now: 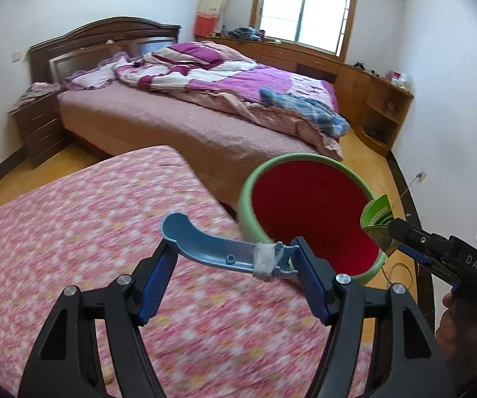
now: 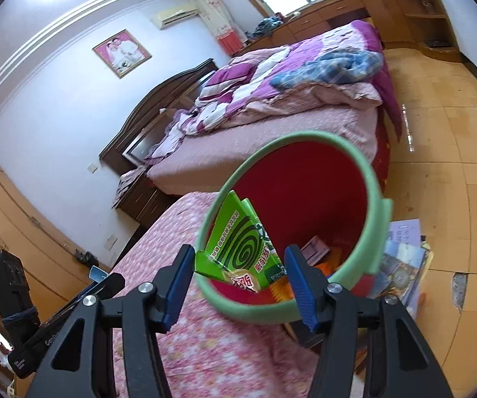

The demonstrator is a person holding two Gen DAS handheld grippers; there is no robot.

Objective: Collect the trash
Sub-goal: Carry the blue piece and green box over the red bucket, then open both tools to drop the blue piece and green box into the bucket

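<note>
My left gripper [image 1: 235, 258] is shut on a curved blue plastic piece [image 1: 205, 245] with white wadding wrapped around one end, held over the pink floral mattress [image 1: 72, 232] beside the red bin with a green rim [image 1: 308, 209]. My right gripper [image 2: 238, 265] is shut on a green mosquito-coil box [image 2: 238, 242] at the mouth of the bin [image 2: 371, 205]. The box also shows in the left wrist view [image 1: 376, 219], at the bin's right rim. Several bits of trash lie in the bin's bottom [image 2: 318, 248].
A large bed [image 1: 205, 99] with a purple quilt and blue clothing stands behind. Booklets [image 2: 401, 258] lie on the wooden floor [image 2: 437, 132] beside the bin. A wooden cabinet [image 1: 381, 99] lines the far wall. A dark nightstand [image 1: 39, 122] stands left of the bed.
</note>
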